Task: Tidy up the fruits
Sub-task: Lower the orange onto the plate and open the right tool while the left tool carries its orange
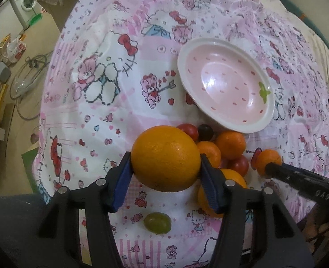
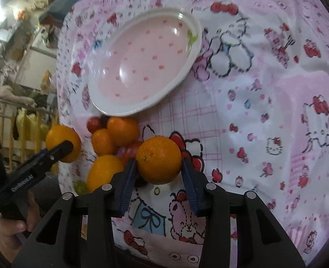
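Observation:
My left gripper [image 1: 165,159] is shut on a large orange [image 1: 165,156] and holds it above the cloth. It also shows at the left of the right wrist view [image 2: 62,143]. My right gripper [image 2: 158,159] is shut on a smaller orange [image 2: 158,158], which also shows in the left wrist view [image 1: 269,159]. A pink dotted bowl with a white rim [image 1: 224,84] [image 2: 142,67] sits empty beyond both. A pile of small oranges [image 1: 230,145] [image 2: 122,131], cherry tomatoes [image 1: 189,130] and a dark grape [image 1: 205,131] lies between the grippers and the bowl. A green grape [image 1: 157,222] lies under the left gripper.
A pink cartoon-print cloth [image 1: 101,116] [image 2: 265,111] covers the round table. Its edge drops off at the left, with floor clutter, cables and a washing machine [image 1: 26,1] beyond. A hand [image 2: 12,230] grips the left tool.

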The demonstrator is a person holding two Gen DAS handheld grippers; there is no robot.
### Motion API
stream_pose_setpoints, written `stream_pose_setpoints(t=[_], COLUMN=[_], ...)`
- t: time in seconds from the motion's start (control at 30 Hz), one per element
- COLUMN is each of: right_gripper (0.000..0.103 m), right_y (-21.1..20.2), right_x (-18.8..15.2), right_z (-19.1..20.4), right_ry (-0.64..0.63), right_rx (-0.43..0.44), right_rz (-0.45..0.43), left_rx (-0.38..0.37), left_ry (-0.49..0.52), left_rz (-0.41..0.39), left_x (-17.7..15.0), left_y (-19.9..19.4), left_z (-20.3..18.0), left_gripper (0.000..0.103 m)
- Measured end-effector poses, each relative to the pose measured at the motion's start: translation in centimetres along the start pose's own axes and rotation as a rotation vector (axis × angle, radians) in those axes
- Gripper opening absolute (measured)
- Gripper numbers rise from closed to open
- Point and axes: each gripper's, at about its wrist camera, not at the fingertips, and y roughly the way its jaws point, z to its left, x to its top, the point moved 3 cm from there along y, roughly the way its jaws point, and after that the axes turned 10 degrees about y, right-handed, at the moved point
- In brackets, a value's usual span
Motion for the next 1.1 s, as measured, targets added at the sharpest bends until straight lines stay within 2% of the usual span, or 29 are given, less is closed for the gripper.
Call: stream_pose_setpoints(t=[0.23,0.47,0.73,0.9,1.1], right_gripper=[0.043,0.043,0.043,0.043,0.043], right_y=[-4.6,-5.0,-1.1,2.0,5.3], right_x=[2.3,6.7,11.7,14.5,16.4], right_z=[1.5,2.5,3.4,3.8,3.8], right_ry=[-0.043,-0.065,-0.077,-0.096,-0.097], right_rx=[0.069,0.080,0.049,0.023,0.024], right_rz=[-0.128,-0.171,-0.133,-0.103,-0.048], left_rx=[-0.004,0.014,0.014,0.011,0.005], left_ry=[0.037,0.106,0.154,0.161,0.148], left_rz=[-0.024,-0.017,0.005,0.019,0.036], left_x=[2.1,6.1,9.3,10.2,11.1], left_y=[-1.7,-1.3,1.0,2.5,3.7], left_z=[-0.3,-1.4,-2.6,-2.7,-2.3], left_gripper=[0.053,0.053,0.053,0.053,0.053])
